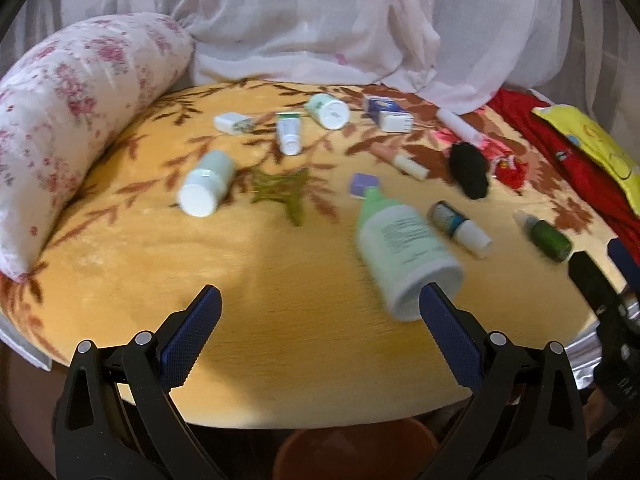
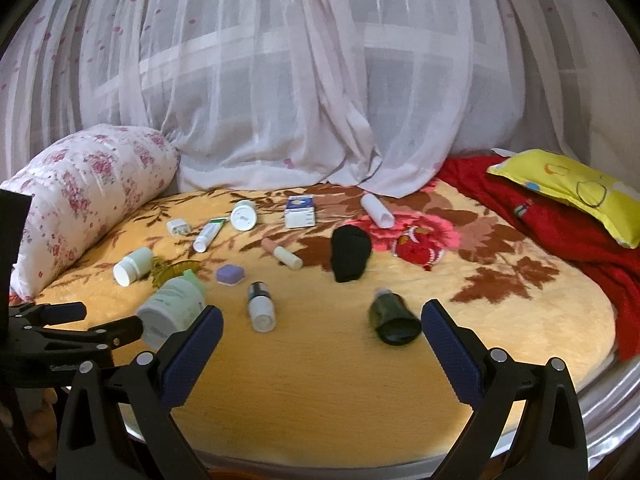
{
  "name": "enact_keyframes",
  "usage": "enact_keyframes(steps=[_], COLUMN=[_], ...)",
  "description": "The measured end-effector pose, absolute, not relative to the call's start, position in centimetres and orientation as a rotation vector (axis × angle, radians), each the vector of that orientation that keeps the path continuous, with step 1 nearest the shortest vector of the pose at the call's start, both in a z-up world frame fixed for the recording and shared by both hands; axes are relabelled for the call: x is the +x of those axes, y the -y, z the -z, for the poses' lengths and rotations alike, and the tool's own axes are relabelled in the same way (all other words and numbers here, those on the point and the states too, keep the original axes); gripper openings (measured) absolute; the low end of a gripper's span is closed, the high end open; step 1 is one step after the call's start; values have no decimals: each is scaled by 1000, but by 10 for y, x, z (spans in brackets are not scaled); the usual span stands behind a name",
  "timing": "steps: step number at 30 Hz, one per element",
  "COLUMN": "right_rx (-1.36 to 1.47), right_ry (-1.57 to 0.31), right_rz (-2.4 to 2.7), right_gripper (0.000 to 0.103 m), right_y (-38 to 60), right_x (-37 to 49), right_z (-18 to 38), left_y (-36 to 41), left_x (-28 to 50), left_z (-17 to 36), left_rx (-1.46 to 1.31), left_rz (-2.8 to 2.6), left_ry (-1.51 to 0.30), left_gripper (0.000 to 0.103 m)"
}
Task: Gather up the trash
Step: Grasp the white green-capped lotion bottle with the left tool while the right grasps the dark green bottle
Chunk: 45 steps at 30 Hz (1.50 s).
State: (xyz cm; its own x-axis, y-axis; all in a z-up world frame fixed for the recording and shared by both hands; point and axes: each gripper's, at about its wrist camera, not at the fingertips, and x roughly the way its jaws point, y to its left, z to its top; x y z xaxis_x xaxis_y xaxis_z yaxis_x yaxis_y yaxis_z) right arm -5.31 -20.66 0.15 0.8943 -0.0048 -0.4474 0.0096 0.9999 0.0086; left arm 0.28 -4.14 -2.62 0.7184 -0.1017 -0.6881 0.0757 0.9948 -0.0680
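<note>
Trash lies scattered on a yellow flowered blanket. A large pale green bottle lies on its side just beyond my left gripper's right fingertip. The left gripper is open and empty. A white pill bottle, a tube, a blue-white box, a black sock and a dark green dropper bottle lie further out. My right gripper is open and empty, close to the dark green bottle. The pale green bottle lies by its left fingertip.
A floral bolster pillow lies along the left edge. White curtains hang behind. A red cloth and a yellow pillow lie at the right. An orange-brown bin stands below the bed's near edge.
</note>
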Motion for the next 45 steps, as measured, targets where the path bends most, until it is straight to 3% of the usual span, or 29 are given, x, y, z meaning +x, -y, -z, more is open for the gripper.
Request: enact_keyframes(steps=[12, 13, 14, 15, 20, 36, 37, 39, 41, 42, 45], right_rx=[53, 55, 57, 56, 55, -102, -95, -75, -68, -69, -70], right_ry=[-455, -455, -455, -456, -474, -606, -621, -683, -732, -730, -704], right_rz=[44, 46, 49, 53, 73, 131, 131, 125, 88, 80, 64], right_gripper=[98, 98, 98, 98, 98, 97, 94, 78, 41, 37, 37], right_y=[235, 236, 238, 239, 244, 244, 245, 251, 252, 253, 249], right_x=[-51, -51, -51, -51, -44, 25, 28, 41, 48, 48, 39], right_z=[2, 3, 3, 4, 10, 32, 35, 42, 48, 48, 41], left_y=[98, 101, 100, 98, 75, 45, 45, 46, 47, 48, 50], left_x=[31, 33, 35, 38, 39, 6, 5, 3, 2, 2, -3], left_z=[33, 37, 40, 43, 41, 27, 27, 27, 28, 28, 28], left_rx=[6, 12, 11, -1, -117, -75, -72, -73, -71, -70, -65], left_rz=[128, 125, 130, 137, 199, 210, 211, 217, 224, 227, 242], left_ry=[-765, -762, -767, -775, -760, -747, -745, -745, -750, -752, -755], left_gripper=[94, 86, 60, 46, 46, 47, 47, 47, 47, 47, 47])
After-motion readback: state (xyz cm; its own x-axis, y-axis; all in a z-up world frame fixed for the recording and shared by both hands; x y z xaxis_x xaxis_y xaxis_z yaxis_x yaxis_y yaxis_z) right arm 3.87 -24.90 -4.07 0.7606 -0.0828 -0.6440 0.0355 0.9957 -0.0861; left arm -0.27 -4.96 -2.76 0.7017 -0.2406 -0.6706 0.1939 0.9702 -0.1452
